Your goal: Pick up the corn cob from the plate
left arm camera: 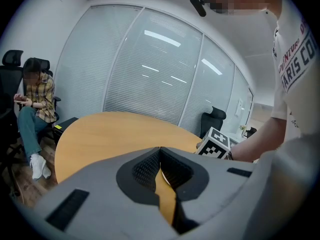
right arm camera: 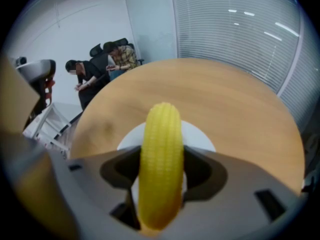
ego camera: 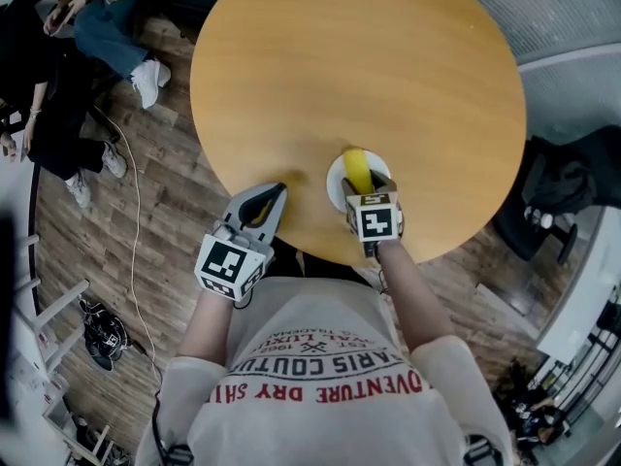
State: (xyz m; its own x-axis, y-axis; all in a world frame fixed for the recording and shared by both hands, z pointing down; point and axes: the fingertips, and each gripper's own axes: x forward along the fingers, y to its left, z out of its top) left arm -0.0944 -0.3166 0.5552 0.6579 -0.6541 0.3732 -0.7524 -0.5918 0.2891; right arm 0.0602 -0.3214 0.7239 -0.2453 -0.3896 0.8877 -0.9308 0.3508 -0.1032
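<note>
A yellow corn cob (ego camera: 357, 170) lies on a small white plate (ego camera: 335, 184) near the front edge of the round wooden table (ego camera: 359, 56). My right gripper (ego camera: 369, 182) points steeply down over the plate. In the right gripper view the corn cob (right arm camera: 161, 159) runs lengthwise between the wide-spread jaws of the right gripper (right arm camera: 161, 152), with the plate (right arm camera: 201, 136) under it; the pads do not visibly press on it. My left gripper (ego camera: 277, 194) rests low over the table left of the plate, its tips (left arm camera: 160, 149) meeting, nothing held.
Seated people (ego camera: 92, 13) and office chairs are beyond the table's far left. A cable (ego camera: 136, 221) trails over the wooden floor. Glass walls with blinds (left arm camera: 150, 64) surround the room. A dark chair (ego camera: 568, 178) stands at the right.
</note>
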